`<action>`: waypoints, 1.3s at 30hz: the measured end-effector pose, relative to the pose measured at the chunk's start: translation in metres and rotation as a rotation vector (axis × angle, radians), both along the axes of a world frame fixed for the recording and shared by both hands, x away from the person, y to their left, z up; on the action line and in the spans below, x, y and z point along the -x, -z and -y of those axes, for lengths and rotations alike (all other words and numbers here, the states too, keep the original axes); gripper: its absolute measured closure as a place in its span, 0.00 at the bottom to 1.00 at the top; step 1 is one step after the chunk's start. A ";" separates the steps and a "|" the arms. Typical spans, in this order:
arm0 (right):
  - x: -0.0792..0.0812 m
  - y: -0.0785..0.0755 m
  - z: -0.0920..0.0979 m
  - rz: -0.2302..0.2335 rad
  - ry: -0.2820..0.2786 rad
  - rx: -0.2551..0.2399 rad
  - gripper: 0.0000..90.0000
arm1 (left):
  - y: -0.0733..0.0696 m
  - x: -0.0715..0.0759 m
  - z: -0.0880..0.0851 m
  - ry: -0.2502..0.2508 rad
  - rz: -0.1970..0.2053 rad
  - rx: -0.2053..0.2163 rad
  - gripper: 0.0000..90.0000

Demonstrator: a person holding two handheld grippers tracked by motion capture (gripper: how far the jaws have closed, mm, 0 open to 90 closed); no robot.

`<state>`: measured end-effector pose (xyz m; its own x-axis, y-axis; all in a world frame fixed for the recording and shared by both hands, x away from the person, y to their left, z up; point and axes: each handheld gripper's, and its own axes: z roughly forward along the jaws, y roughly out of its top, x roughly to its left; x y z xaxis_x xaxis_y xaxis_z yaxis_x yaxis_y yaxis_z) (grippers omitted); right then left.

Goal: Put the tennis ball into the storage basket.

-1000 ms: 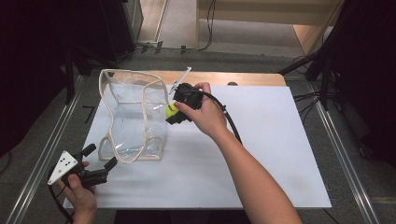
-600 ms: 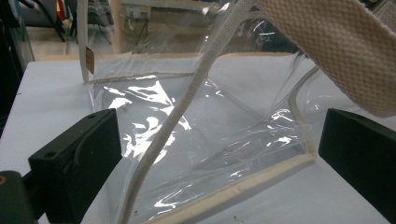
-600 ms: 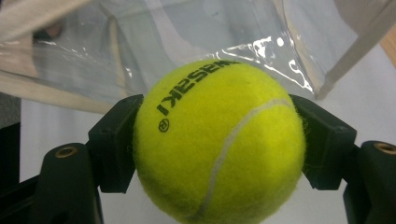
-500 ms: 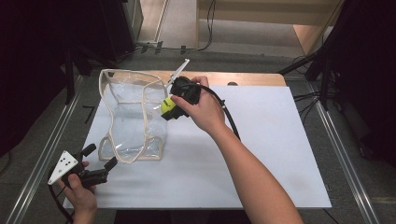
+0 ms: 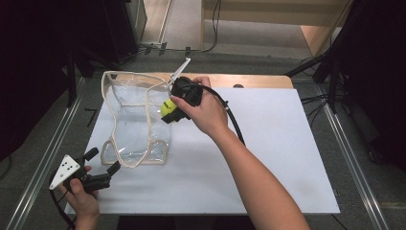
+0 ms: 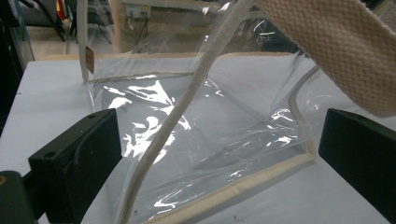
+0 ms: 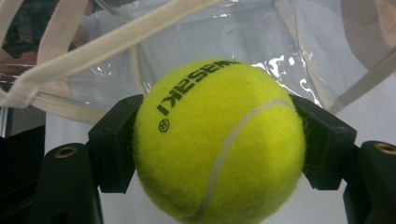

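A clear plastic bag (image 5: pixel 136 120) with cream fabric trim stands open on the white table top (image 5: pixel 268 158). My right gripper (image 5: pixel 167 112) is shut on a yellow tennis ball (image 5: pixel 167 107), held just above the bag's right rim. In the right gripper view the tennis ball (image 7: pixel 219 140) sits squeezed between the two black jaws, with the bag (image 7: pixel 289 42) behind it. My left gripper (image 5: pixel 103 163) is open at the table's front left, close to the bag's near corner. The left gripper view looks between its jaws at the bag (image 6: pixel 196 140) and a cream strap (image 6: pixel 327 42).
A wooden board (image 5: pixel 249 80) lies along the table's far edge. Metal rails (image 5: pixel 48 158) run down both sides of the table. The right gripper's black cable (image 5: pixel 234 122) trails over the table beside the forearm.
My right gripper has carried the tennis ball left and slightly away, from beside the bag to over its right rim. The left gripper has stayed put.
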<state>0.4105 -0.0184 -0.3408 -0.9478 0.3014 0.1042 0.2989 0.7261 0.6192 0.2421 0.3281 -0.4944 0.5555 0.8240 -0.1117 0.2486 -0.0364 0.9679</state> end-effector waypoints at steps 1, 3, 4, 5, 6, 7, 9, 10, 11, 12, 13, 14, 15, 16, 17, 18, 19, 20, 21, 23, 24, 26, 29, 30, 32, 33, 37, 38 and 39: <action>0.000 -0.001 0.000 0.002 -0.004 -0.001 0.26 | 0.000 0.000 0.000 -0.001 -0.002 0.001 0.00; 0.001 -0.005 -0.001 0.001 0.001 -0.007 0.26 | 0.000 0.000 0.000 0.001 -0.001 -0.004 0.00; 0.001 -0.007 -0.001 0.005 -0.002 -0.013 0.26 | 0.000 0.000 0.000 0.001 -0.001 -0.004 0.00; 0.002 -0.009 -0.002 0.002 0.000 -0.013 0.26 | 0.000 0.000 0.000 -0.001 -0.001 -0.001 0.00; 0.003 -0.010 -0.003 0.003 0.000 -0.016 0.26 | 0.000 0.000 0.000 -0.001 -0.003 0.000 0.00; 0.003 -0.012 -0.004 0.005 -0.004 -0.010 0.26 | 0.000 0.000 0.000 -0.001 -0.003 0.000 0.00; 0.004 -0.014 -0.006 0.011 -0.012 -0.016 0.26 | 0.000 0.000 0.000 0.001 -0.001 -0.001 0.00; 0.004 -0.015 -0.007 0.011 -0.013 -0.020 0.26 | 0.000 0.000 0.000 0.000 -0.001 -0.001 0.00; 0.005 -0.016 -0.008 0.014 -0.018 -0.018 0.26 | 0.000 0.000 0.000 -0.001 -0.003 0.000 0.00; 0.005 -0.017 -0.009 0.017 -0.023 -0.020 0.26 | 0.000 0.000 0.000 -0.001 -0.003 0.000 0.00; 0.006 -0.018 -0.010 0.014 -0.022 -0.020 0.26 | 0.000 0.000 0.000 0.000 -0.003 0.000 0.00; 0.006 -0.019 -0.011 0.014 -0.025 -0.018 0.26 | 0.000 0.000 0.000 0.001 -0.003 -0.002 0.00; 0.007 -0.020 -0.012 0.012 -0.026 -0.020 0.26 | 0.000 0.000 0.000 0.001 -0.004 -0.005 0.00; 0.007 -0.020 -0.013 0.009 -0.027 -0.020 0.26 | 0.000 0.000 0.000 0.001 -0.006 -0.010 0.00; 0.008 -0.021 -0.014 0.015 -0.028 -0.020 0.26 | 0.000 0.000 0.001 0.002 -0.007 -0.011 0.00; 0.009 -0.022 -0.015 0.014 -0.028 -0.017 0.26 | 0.000 -0.001 0.001 0.003 -0.006 -0.011 0.00; 0.010 -0.023 -0.015 0.015 -0.028 -0.016 0.26 | 0.000 -0.001 0.001 0.003 -0.006 -0.011 0.00; 0.011 -0.024 -0.016 0.014 -0.026 -0.016 0.26 | 0.000 -0.001 0.001 0.003 -0.006 -0.011 0.00; 0.011 -0.025 -0.016 0.018 -0.029 -0.021 0.26 | 0.000 -0.001 0.001 0.002 -0.007 -0.011 0.00; 0.012 -0.026 -0.017 0.018 -0.029 -0.026 0.26 | 0.000 -0.001 0.001 0.000 -0.006 -0.008 0.00; 0.012 -0.027 -0.018 0.020 -0.033 -0.028 0.26 | 0.000 -0.001 0.001 -0.001 -0.006 -0.008 0.00; 0.013 -0.029 -0.019 0.022 -0.032 -0.030 0.26 | 0.000 -0.001 0.001 -0.002 -0.007 -0.009 0.00; 0.014 -0.031 -0.022 0.027 -0.036 -0.033 0.26 | 0.000 -0.001 0.001 -0.002 -0.007 -0.011 0.00; 0.015 -0.032 -0.022 0.030 -0.036 -0.035 0.26 | 0.000 -0.001 0.001 -0.002 -0.007 -0.011 0.00; 0.015 -0.035 -0.023 0.028 -0.036 -0.043 0.26 | 0.000 -0.001 0.001 -0.004 -0.008 -0.010 0.00; 0.015 -0.036 -0.024 0.033 -0.044 -0.048 0.26 | 0.000 -0.001 0.001 -0.004 -0.008 -0.009 0.00; 0.017 -0.039 -0.028 0.034 -0.053 -0.051 0.26 | 0.000 -0.001 0.001 -0.004 -0.008 -0.011 0.00; 0.017 -0.040 -0.029 0.036 -0.058 -0.053 0.26 | 0.000 -0.001 0.001 -0.004 -0.008 -0.013 0.00; 0.018 -0.041 -0.030 0.033 -0.058 -0.053 0.26 | 0.000 -0.001 0.001 -0.004 -0.009 -0.014 0.00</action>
